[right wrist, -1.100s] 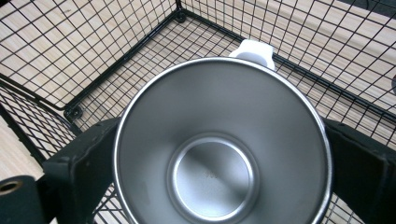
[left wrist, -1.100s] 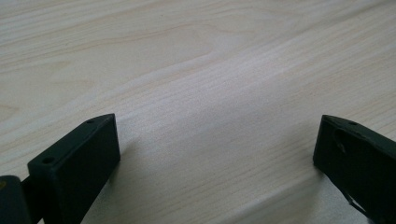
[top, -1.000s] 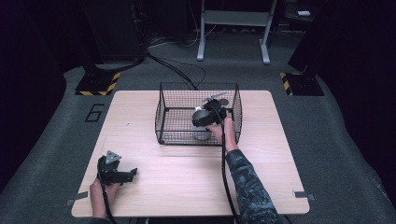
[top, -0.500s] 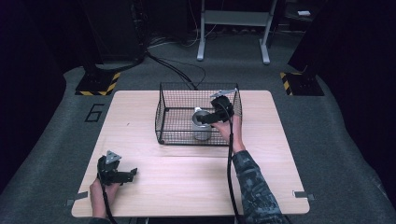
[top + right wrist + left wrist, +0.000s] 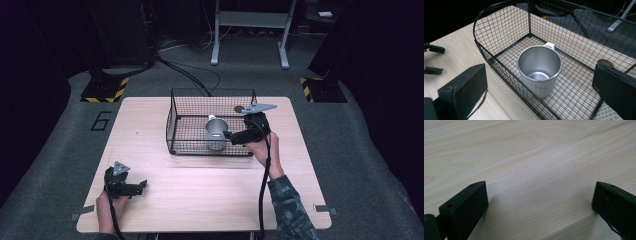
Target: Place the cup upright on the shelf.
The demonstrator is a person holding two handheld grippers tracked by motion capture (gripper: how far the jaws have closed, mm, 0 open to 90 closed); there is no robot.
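Since the shiny steel mug (image 5: 539, 70) standing upright inside the black wire basket (image 5: 177, 122) is rigid, light and slick, right tool (image 5: 539, 87), jaws apart, should pinch its rim at 6 o'clock.

I am at a light wooden table (image 5: 200, 195). The floor (image 5: 350, 130) under it is dark grey carpet. A big number 6 (image 5: 101, 120) is marked on the floor beside my table. Two black stands with yellow and black stripes (image 5: 106, 89) sit farther back. A grey metal frame (image 5: 248, 30) stands behind them. The room is very dark.
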